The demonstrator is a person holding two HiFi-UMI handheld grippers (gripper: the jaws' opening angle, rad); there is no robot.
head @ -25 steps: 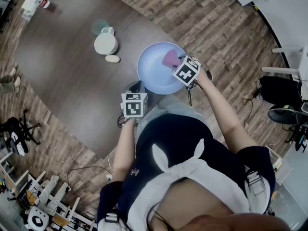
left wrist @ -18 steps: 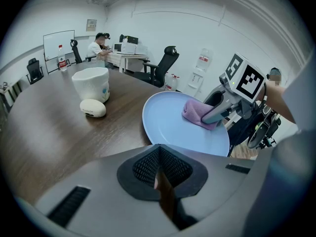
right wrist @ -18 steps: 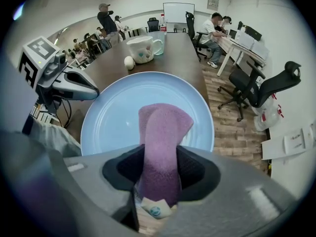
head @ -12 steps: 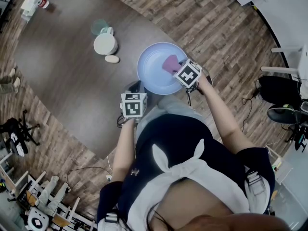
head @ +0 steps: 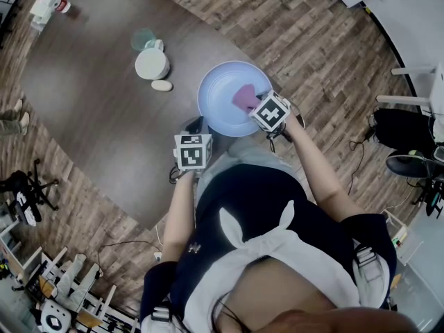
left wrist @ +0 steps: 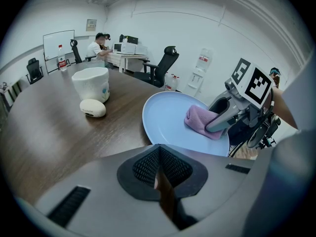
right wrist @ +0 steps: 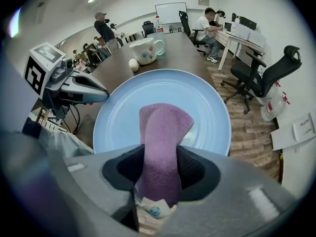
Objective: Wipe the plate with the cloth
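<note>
A light blue plate (head: 218,96) lies at the near edge of the dark oval table (head: 90,123), partly past that edge. My right gripper (head: 254,103) is shut on a folded purple cloth (head: 243,96) that presses on the plate's right half. In the right gripper view the cloth (right wrist: 160,127) runs out between the jaws onto the plate (right wrist: 207,102). My left gripper (head: 197,125) is shut at the plate's near-left rim and seems to pinch it. The left gripper view shows the plate (left wrist: 168,122), the cloth (left wrist: 200,121) and the right gripper (left wrist: 213,127).
A white mug (head: 152,63) and a small white oval object (head: 162,85) sit on the table left of the plate, with a pale green round thing (head: 143,37) behind them. A bottle (head: 54,4) stands at the far corner. Office chairs and seated people are in the background.
My right gripper has dragged the cloth across the plate toward me, from the plate's far right part to its near right part. The left gripper and plate stay still.
</note>
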